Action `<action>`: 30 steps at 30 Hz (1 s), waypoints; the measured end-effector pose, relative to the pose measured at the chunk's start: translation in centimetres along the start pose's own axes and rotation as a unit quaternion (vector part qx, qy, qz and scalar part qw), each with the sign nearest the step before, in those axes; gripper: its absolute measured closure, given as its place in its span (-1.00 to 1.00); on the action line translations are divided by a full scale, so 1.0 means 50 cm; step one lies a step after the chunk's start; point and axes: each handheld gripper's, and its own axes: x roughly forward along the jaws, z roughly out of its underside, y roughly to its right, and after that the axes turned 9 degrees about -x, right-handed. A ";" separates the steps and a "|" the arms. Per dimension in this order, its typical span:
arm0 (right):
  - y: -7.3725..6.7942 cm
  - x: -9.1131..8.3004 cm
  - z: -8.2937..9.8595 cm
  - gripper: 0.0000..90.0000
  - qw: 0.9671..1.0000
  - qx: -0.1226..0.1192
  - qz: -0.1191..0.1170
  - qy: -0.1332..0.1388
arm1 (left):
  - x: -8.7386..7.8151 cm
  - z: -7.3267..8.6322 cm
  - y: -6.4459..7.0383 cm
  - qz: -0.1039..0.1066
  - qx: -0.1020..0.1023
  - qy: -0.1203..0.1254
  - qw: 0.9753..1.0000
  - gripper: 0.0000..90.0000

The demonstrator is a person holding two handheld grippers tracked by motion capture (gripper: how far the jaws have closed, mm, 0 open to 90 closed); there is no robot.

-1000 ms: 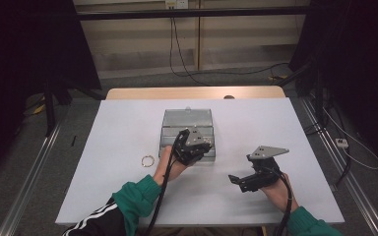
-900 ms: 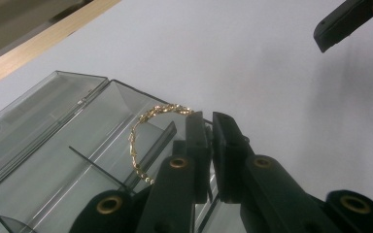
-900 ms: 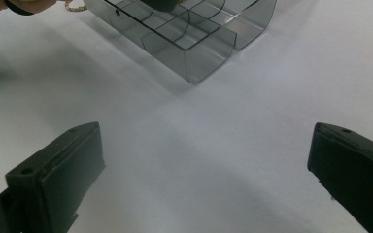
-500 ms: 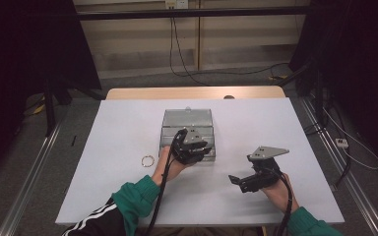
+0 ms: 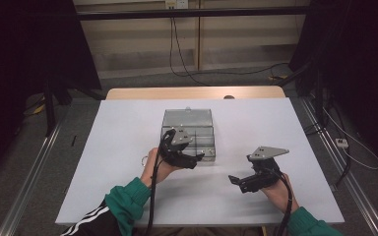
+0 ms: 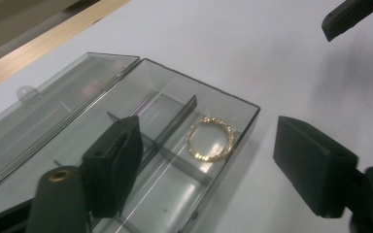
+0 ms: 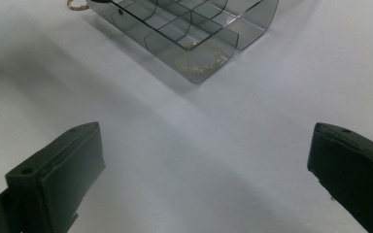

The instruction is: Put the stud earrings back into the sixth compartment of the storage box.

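Left gripper (image 6: 204, 165) spread wide and empty over the smoky clear plastic divided box (image 6: 245, 104), thin gold ring bracelet (image 6: 210, 138) flat in the corner compartment between its jaws; right gripper (image 7: 204, 170) likewise wide, idle alongside; likely risk: jaw clipping a divider, shoving the box.

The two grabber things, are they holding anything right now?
No, nothing is held. The left gripper has its jaws open above the clear box, where a gold bracelet lies loose. The right gripper is open over bare table.
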 end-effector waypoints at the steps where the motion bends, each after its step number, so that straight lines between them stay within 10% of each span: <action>1: 0.000 0.000 0.000 -1.00 1.000 0.000 0.000 0.000 | -0.004 0.001 0.000 -0.003 0.001 0.002 1.000 -0.48; 30: 0.000 0.002 -0.002 -1.00 1.000 -0.001 -0.001 0.000 | -0.098 0.072 -0.064 -0.067 -0.044 -0.012 0.997 -0.99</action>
